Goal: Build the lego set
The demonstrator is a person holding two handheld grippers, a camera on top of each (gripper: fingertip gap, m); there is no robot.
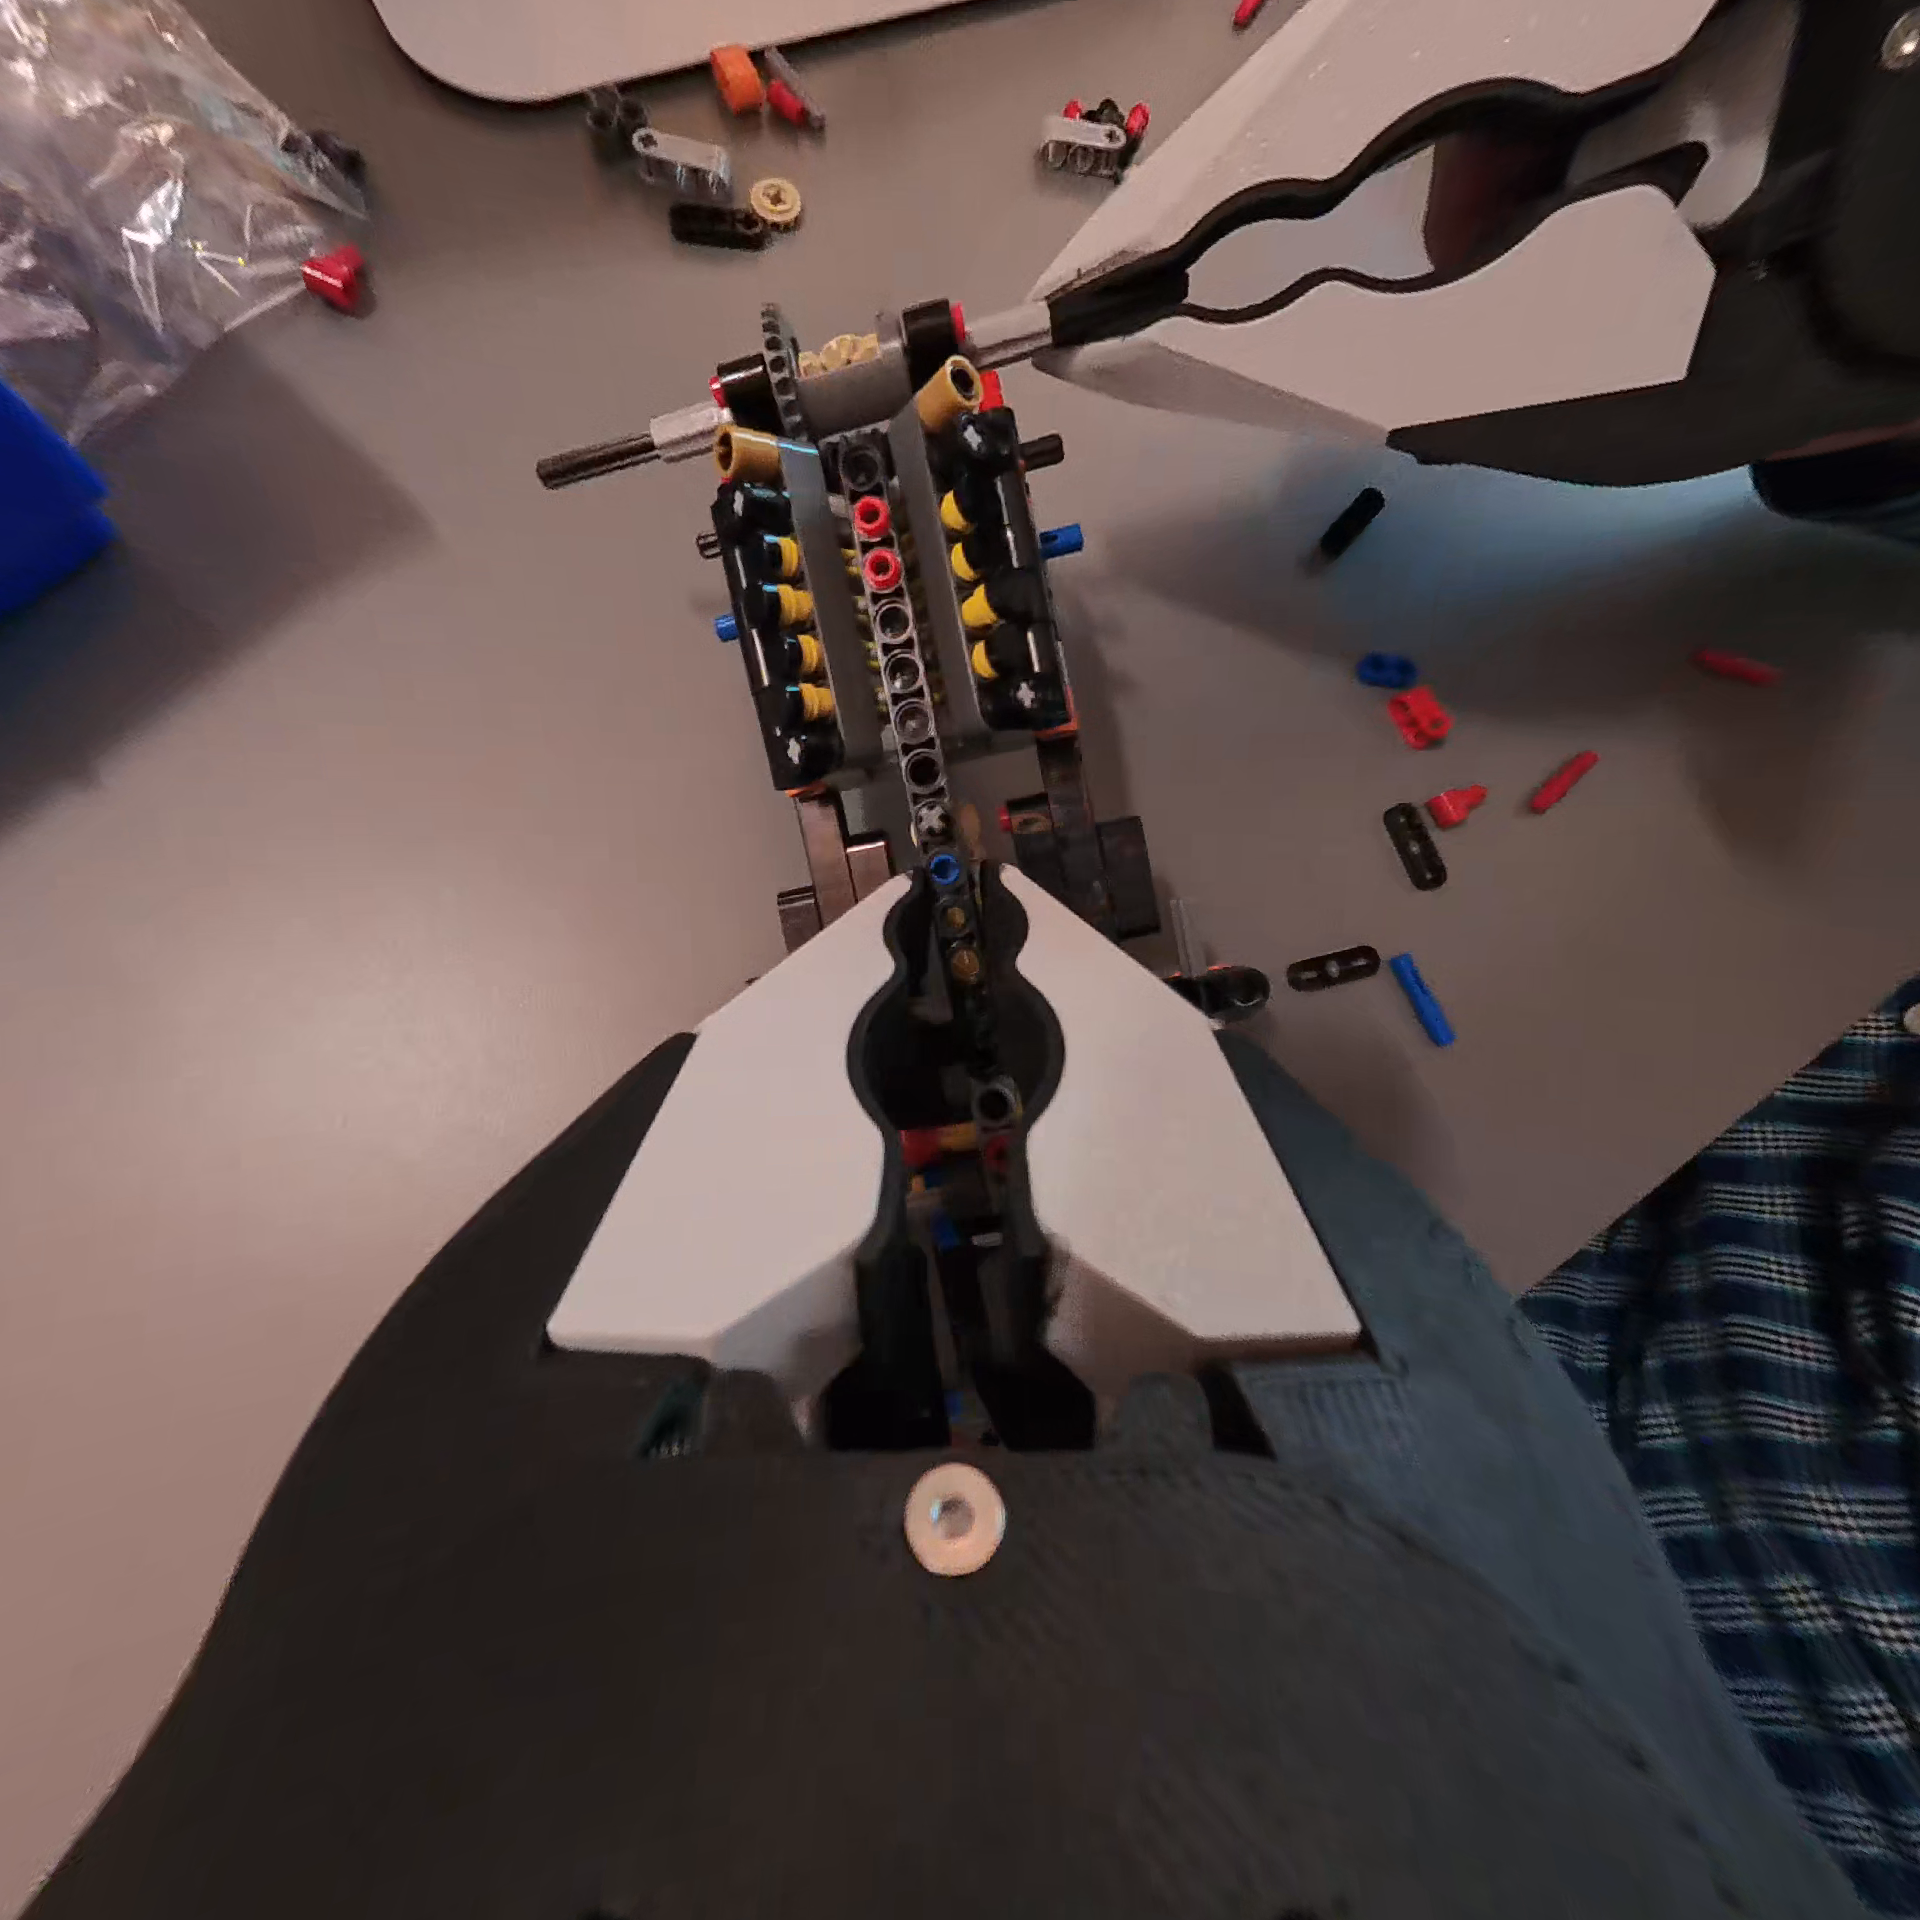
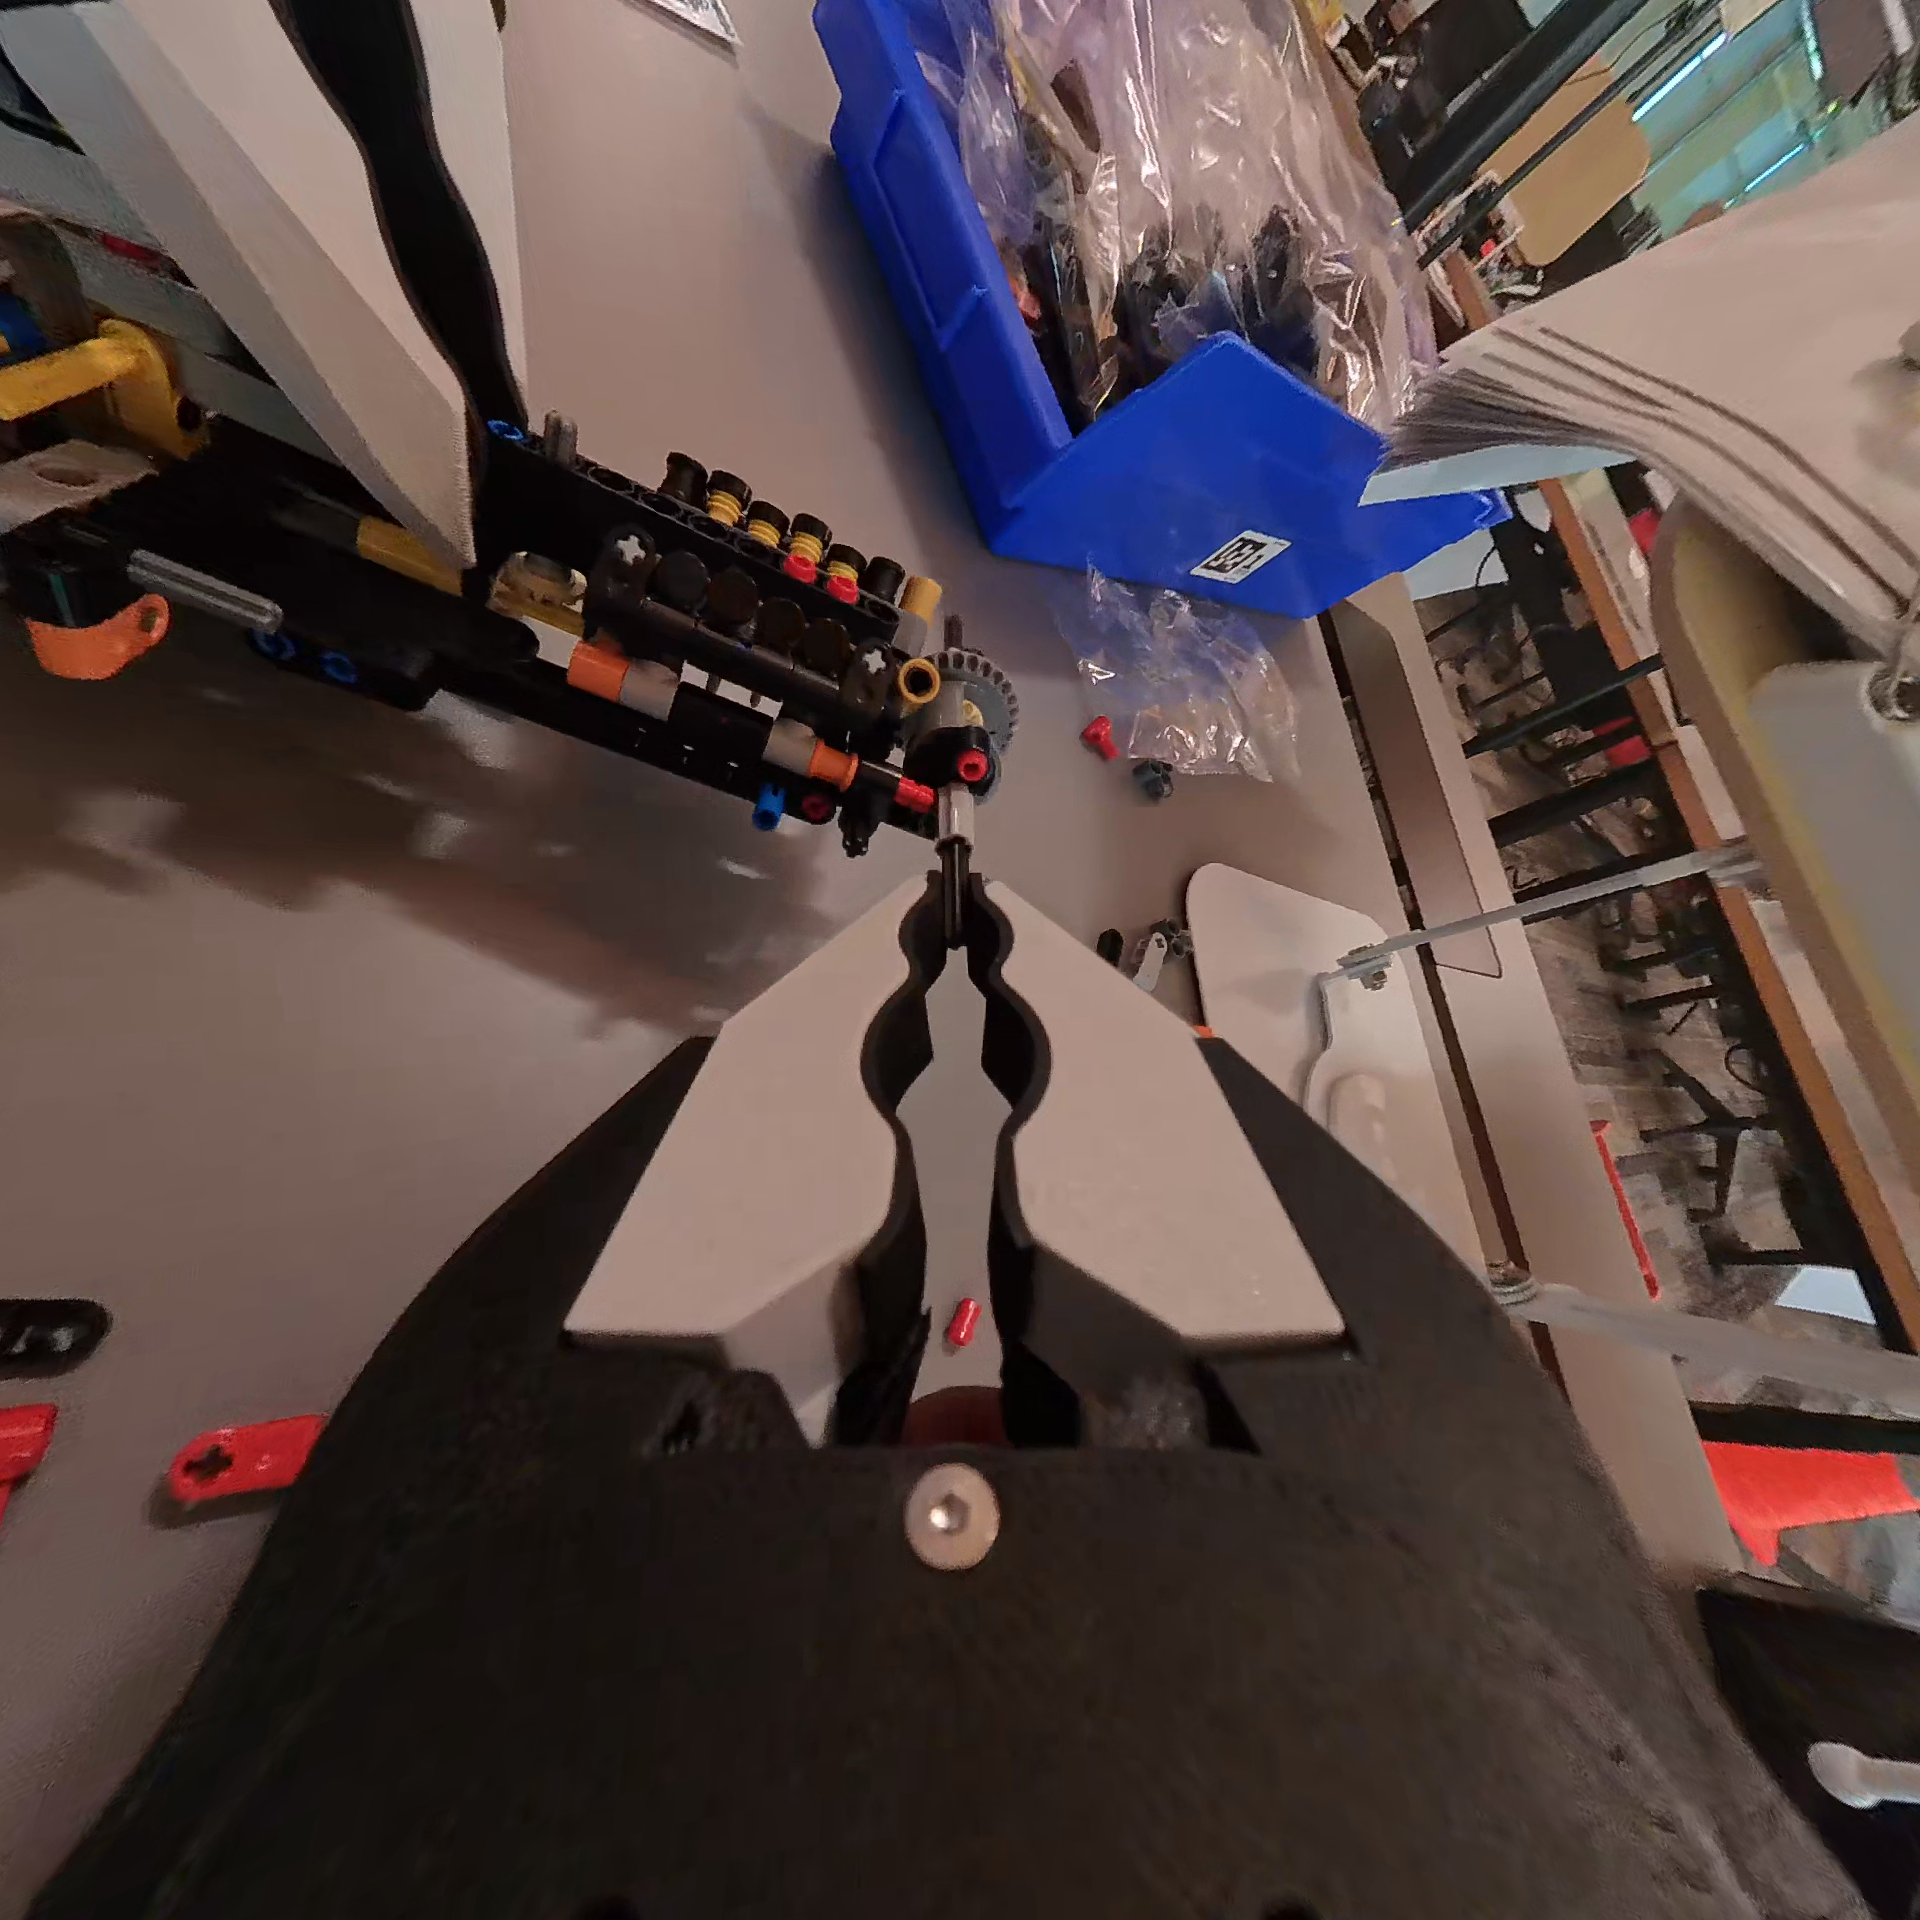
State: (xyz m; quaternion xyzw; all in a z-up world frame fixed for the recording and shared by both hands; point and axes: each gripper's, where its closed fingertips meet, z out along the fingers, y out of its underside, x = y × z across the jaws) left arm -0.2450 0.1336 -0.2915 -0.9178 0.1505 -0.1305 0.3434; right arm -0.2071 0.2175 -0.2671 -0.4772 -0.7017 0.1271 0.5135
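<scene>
The lego assembly (image 1: 894,582), a long black and grey frame with yellow and red pins and a grey gear, lies on the grey table. My left gripper (image 1: 951,894) is shut on its near end, clamping the central beam. My right gripper (image 2: 951,904) is shut on the tip of a thin black axle (image 2: 952,868) that sticks out of the assembly's far end (image 2: 951,769). In the left wrist view the right gripper (image 1: 1060,322) reaches in from the upper right and holds the axle end (image 1: 1003,330). The axle's other end (image 1: 592,459) pokes out on the left.
Loose red, blue and black pieces (image 1: 1418,821) lie right of the assembly, more grey, orange and black ones (image 1: 717,145) beyond it. A blue bin (image 2: 1039,343) with plastic bags (image 2: 1174,187) stands farther off. A checked sleeve (image 1: 1766,1351) is at the right. The tips of one gripper are about 10 centimetres away from the tips of the other.
</scene>
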